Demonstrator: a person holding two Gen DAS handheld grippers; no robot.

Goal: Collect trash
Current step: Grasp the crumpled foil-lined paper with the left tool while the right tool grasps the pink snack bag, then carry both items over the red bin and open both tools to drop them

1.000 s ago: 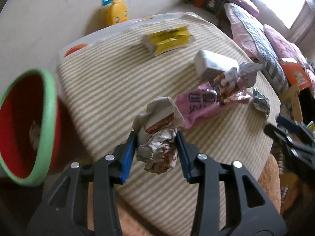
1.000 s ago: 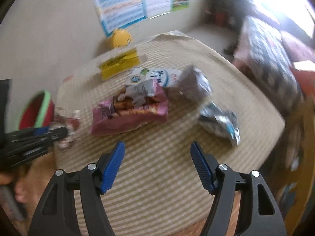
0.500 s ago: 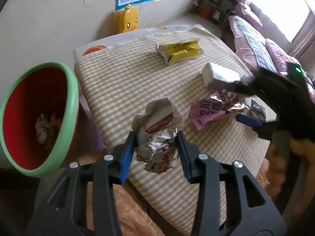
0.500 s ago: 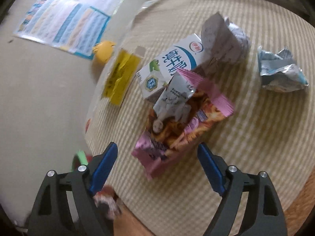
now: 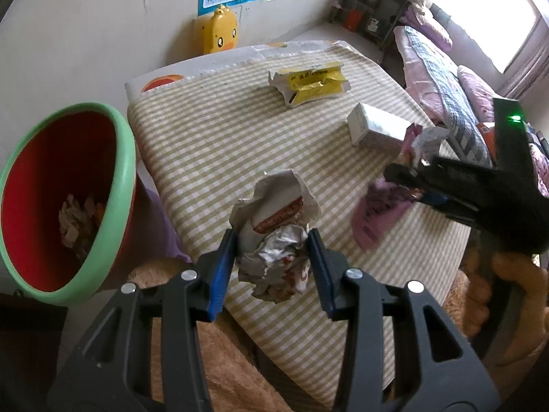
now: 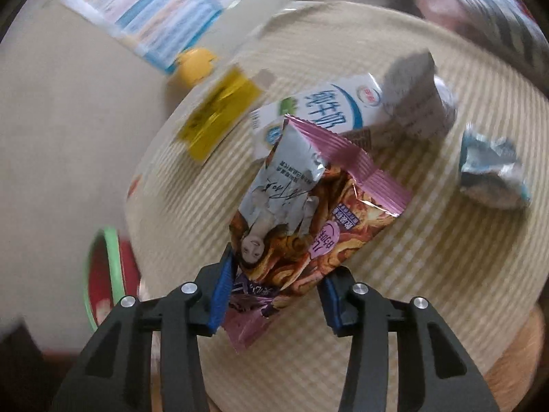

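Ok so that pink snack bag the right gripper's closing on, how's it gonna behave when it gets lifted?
The pink snack bag looks empty and torn open, so probably very light. It is thin film, so it will likely flop and dangle from the right gripper, whose jaws have just been closing around its lower end. Glossy foil may slip.

Crumpled white wrapper [image 5: 274,240] held aloft; pink snack bag [image 6: 302,226] pinched.

Both fisheye views look steeply down along their own fingers at the checked desk [image 5: 212,144]. The left wrist view sits back at the near edge, taking in the red bin [image 5: 65,199] and wall. The right wrist view hangs closer, sharing the pink snack bag [image 6: 308,226] and milk carton [image 6: 319,110].
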